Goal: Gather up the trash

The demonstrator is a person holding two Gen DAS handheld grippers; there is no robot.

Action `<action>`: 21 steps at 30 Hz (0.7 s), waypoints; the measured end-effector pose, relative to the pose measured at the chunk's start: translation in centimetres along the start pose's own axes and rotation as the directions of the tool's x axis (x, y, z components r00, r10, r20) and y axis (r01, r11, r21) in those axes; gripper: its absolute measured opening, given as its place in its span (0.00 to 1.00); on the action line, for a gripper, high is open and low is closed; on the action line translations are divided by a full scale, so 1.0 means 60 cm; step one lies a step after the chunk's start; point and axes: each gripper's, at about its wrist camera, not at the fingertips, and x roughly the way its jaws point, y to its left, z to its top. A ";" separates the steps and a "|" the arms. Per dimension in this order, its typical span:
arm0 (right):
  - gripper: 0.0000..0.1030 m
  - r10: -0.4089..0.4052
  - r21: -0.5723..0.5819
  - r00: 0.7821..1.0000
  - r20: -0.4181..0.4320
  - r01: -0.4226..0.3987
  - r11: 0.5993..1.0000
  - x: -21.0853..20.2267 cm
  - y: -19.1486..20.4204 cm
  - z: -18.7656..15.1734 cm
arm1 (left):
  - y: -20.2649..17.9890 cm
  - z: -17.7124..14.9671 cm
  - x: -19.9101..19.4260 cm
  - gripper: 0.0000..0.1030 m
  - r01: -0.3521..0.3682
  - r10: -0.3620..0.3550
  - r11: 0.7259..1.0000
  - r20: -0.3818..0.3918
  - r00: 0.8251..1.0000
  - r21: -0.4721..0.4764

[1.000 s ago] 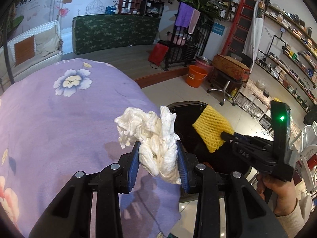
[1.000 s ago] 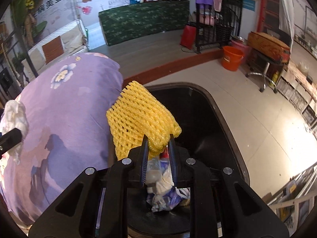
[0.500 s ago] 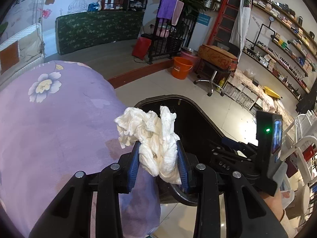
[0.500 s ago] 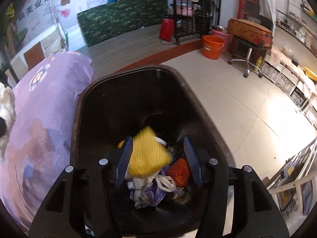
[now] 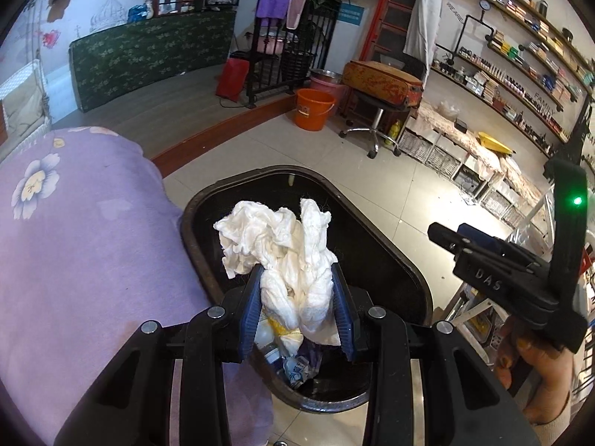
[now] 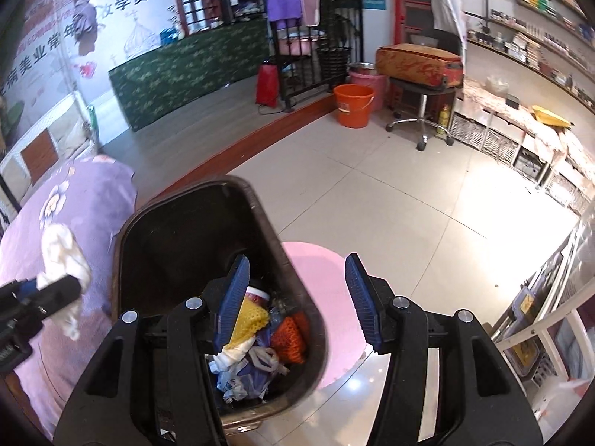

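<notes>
My left gripper (image 5: pixel 295 304) is shut on a crumpled white tissue wad (image 5: pixel 282 249) and holds it over the open black trash bin (image 5: pixel 394 256). The wad also shows at the left of the right wrist view (image 6: pixel 61 256). My right gripper (image 6: pixel 297 297) is open and empty, above the bin's right rim (image 6: pixel 297 282). The yellow foam net (image 6: pixel 251 317) lies inside the bin among other trash, next to an orange net (image 6: pixel 288 338). The right gripper also shows in the left wrist view (image 5: pixel 479 256), to the right of the bin.
A table with a purple flowered cloth (image 5: pixel 74 241) stands against the bin's left side. A pink round stool (image 6: pixel 323 297) sits right of the bin. An orange bucket (image 5: pixel 314 107), a wheeled stool (image 5: pixel 375 111) and low shelves (image 6: pixel 520 145) stand farther off on the tiled floor.
My right gripper opened and dropped the yellow net into the bin, then drew back to the right. My left gripper carried the tissue from over the table to over the bin.
</notes>
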 end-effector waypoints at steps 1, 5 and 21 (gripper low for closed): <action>0.53 -0.006 0.006 1.000 0.004 0.006 1.000 -0.003 -0.003 -0.001 | -0.004 0.001 0.003 0.33 0.001 -0.001 1.000 -0.003 1.000 0.007; 0.53 -0.026 0.021 1.000 0.018 0.025 0.999 -0.010 -0.013 0.005 | -0.025 0.004 0.020 0.33 0.005 -0.004 0.999 -0.023 1.000 0.044; 0.70 -0.044 0.051 0.998 0.041 0.042 0.998 -0.023 -0.020 0.014 | -0.045 0.000 0.034 0.89 -0.035 0.042 0.988 -0.047 0.998 0.149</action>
